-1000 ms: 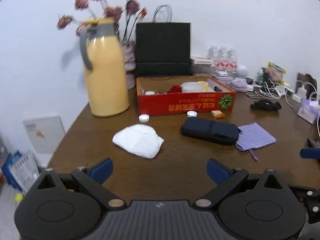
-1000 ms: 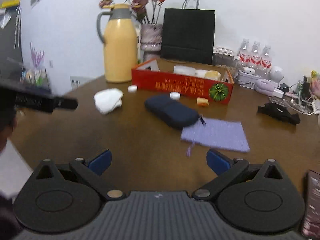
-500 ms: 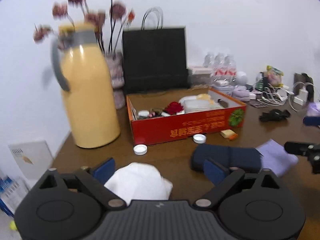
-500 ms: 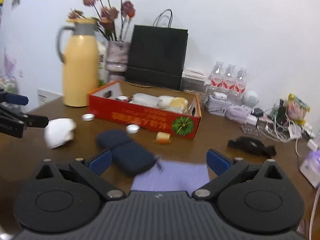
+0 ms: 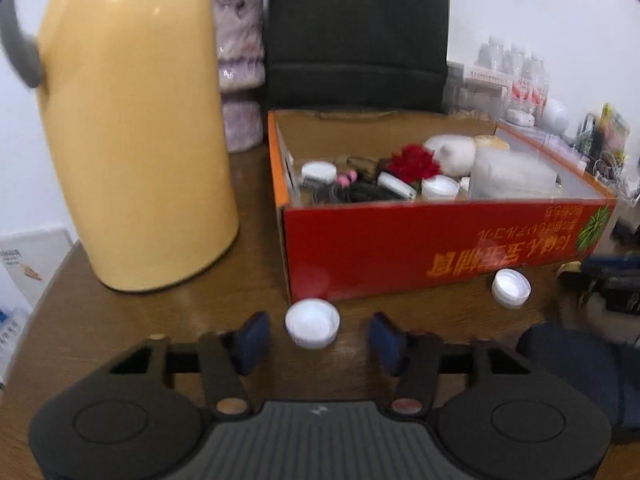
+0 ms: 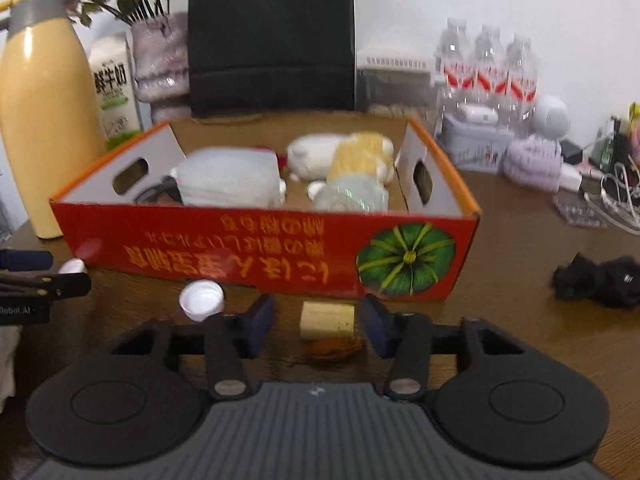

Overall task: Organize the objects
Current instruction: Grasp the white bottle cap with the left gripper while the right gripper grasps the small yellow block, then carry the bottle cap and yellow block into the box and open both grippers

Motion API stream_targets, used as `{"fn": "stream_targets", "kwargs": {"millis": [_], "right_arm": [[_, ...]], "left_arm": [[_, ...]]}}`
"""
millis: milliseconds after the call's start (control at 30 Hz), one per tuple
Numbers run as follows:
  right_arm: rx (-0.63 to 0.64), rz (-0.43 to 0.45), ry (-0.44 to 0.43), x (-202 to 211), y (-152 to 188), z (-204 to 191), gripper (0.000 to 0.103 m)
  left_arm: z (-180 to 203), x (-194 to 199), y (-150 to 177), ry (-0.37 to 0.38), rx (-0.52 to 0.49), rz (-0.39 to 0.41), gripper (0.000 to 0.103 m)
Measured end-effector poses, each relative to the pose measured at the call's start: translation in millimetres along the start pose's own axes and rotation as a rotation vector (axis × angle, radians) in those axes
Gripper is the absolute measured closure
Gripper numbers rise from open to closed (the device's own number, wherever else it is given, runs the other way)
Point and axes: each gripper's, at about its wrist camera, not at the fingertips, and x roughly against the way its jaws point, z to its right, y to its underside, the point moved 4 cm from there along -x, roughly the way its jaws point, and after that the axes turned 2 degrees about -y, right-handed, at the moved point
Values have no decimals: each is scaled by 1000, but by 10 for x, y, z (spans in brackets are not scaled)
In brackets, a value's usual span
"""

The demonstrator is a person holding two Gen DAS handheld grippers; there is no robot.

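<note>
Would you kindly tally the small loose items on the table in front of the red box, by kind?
White bottle caps: 2, one between the left tool's fingers, one further right.
Yellow blocks: 1, between the right tool's fingers.
Brown scraps: 1.
Total: 4

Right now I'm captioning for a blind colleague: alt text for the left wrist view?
The open left claw straddles a white bottle cap on a brown table, before a red cardboard box of small items. A yellow thermos stands left.
</note>
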Motion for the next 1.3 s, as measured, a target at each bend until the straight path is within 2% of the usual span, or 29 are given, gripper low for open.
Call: {"fn": "stream_targets", "kwargs": {"millis": [33, 67, 133, 233, 333, 433, 533, 633, 700, 833, 1000, 1067, 1167, 1300], "right_arm": [[11, -6, 6, -21, 21, -8, 69], [19, 1, 2, -25, 34, -21, 72], [35, 4, 0, -26, 34, -50, 72], [65, 19, 5, -14, 35, -101, 72], [78, 68, 6, 70, 2, -123, 72], [72, 139, -4, 269, -61, -143, 72], [96, 218, 8, 707, -64, -211, 72], [80, 254, -60, 1222, 60, -250, 72], [68, 255, -100, 1545, 221, -273, 72], [82, 226, -160, 2046, 714, -400, 72], [48, 110, -248, 2311, 1273, -530, 72], [64, 100, -268, 2382, 1355, -607, 72], [94, 149, -270, 2541, 1348, -644, 72], [81, 167, -252, 2610, 1352, -618, 72]], "left_arm": [[-15, -5, -8, -3, 1, 1, 66], [-19, -9, -10, -10, 4, -2, 75], [-28, -21, -5, 4, 20, 7, 76], [35, -14, 33, -14, -19, 28, 76], [71, 42, 23, -20, -13, 35, 76], [90, 297, -46, -32, -8, 115, 76], [160, 656, -61, 28, 34, 143, 76], [300, 1181, 78, 80, 24, 186, 76], [389, 1557, 263, 108, 22, 206, 76], [554, 2134, 705, 148, 82, 211, 76], [747, 2452, 1205, 176, 158, 121, 76], [821, 2530, 1293, 171, 130, 113, 76], [914, 2677, 1317, 118, 69, 161, 76], [956, 2758, 1329, 124, 63, 183, 76]]}}
